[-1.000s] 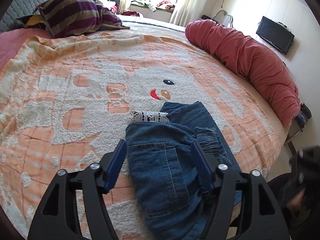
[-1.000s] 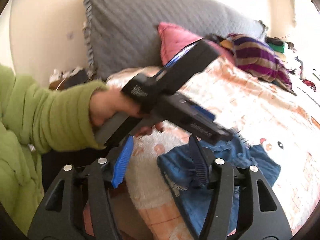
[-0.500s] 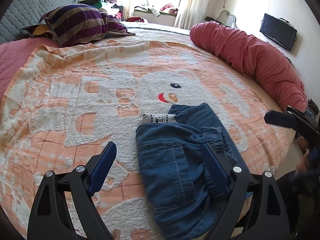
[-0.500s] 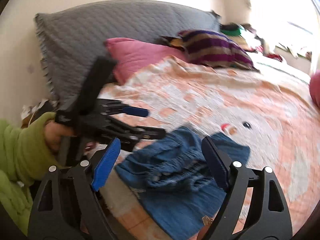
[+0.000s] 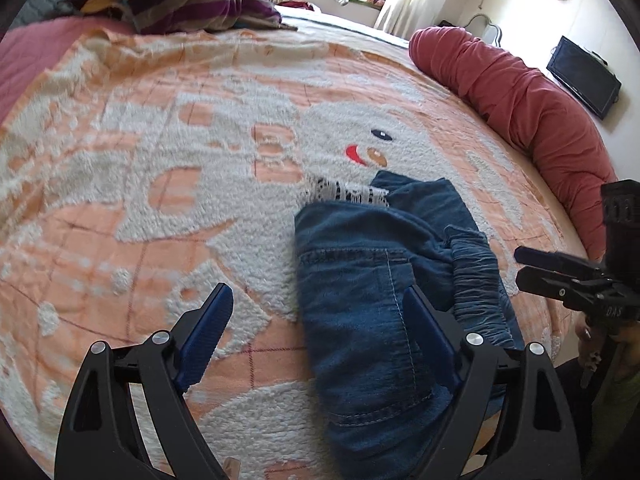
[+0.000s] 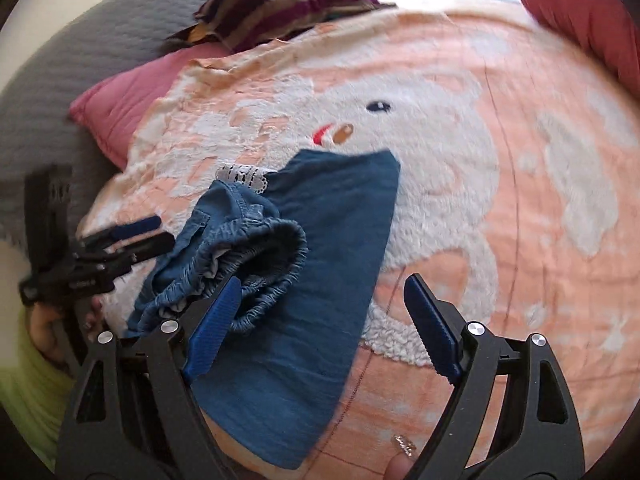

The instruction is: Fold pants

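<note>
The blue denim pants lie folded in a bundle on the orange-and-white blanket, with a lace trim at the far end and the elastic waistband bunched on top. They also show in the right wrist view. My left gripper is open and empty, just above the near end of the pants. My right gripper is open and empty over the pants' right edge. Each gripper shows in the other's view: the right one, the left one.
A long red bolster lies along the bed's right edge. A striped purple pillow, a pink pillow and a grey headboard cushion sit at the far left. A TV hangs on the wall.
Both grippers have opened wider. The right gripper swung from facing the left hand to over the pants. The left gripper backed away slightly; the pants stayed put.
</note>
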Demonstrator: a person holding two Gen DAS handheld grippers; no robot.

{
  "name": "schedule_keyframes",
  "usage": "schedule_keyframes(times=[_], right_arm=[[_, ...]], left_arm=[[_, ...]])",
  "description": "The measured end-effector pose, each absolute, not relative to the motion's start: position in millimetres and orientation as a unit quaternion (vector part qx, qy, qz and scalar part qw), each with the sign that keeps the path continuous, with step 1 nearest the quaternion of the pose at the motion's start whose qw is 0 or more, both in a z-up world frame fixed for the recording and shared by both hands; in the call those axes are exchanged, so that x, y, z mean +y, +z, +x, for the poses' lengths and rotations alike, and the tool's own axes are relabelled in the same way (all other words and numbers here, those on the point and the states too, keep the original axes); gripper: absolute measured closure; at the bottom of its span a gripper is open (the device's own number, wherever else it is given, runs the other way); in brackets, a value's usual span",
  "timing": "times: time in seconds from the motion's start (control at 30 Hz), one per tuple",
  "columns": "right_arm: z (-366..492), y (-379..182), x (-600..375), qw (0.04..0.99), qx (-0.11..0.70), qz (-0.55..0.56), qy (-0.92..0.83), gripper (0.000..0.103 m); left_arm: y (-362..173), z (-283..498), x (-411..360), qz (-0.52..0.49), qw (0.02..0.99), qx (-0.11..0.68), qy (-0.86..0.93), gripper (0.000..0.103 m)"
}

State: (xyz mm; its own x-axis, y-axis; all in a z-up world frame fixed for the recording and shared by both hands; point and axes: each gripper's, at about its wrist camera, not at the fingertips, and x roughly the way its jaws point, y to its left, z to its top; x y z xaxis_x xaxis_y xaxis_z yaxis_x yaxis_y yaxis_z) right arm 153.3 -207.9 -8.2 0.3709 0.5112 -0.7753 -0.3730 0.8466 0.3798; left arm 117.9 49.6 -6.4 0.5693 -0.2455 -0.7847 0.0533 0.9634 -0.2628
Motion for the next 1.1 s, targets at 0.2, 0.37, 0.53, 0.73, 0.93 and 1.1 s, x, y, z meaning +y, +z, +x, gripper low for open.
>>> schedule_keyframes(times=[0.2, 0.37, 0.53, 0.73, 0.93, 1.1], right_arm=[[161, -27, -207, 0.804, 0.523, 0.095, 0.266, 0.040], [161, -36, -196, 0.799, 0.534, 0.088, 0.263, 0.043], [164, -40, -190, 0.798, 0.535, 0.084, 0.265, 0.043], [159, -35, -177, 0.801, 0.521, 0.061, 0.288, 0.085], [145, -11, -160, 0.834, 0.465, 0.004, 0.297, 0.092], [153, 7, -154, 0.851, 0.426, -0.009, 0.308, 0.092]], left_arm=[[-22, 121, 42, -0.124, 0.867, 0.473, -0.096, 0.017], [-30, 125, 35, -0.138, 0.859, 0.482, -0.105, 0.017], [-31, 128, 25, -0.134, 0.860, 0.481, -0.104, 0.027], [-25, 126, 12, -0.117, 0.868, 0.471, -0.105, 0.059], [-10, 124, 12, -0.103, 0.879, 0.454, -0.100, 0.069], [8, 133, 20, -0.109, 0.890, 0.433, -0.091, 0.069]])
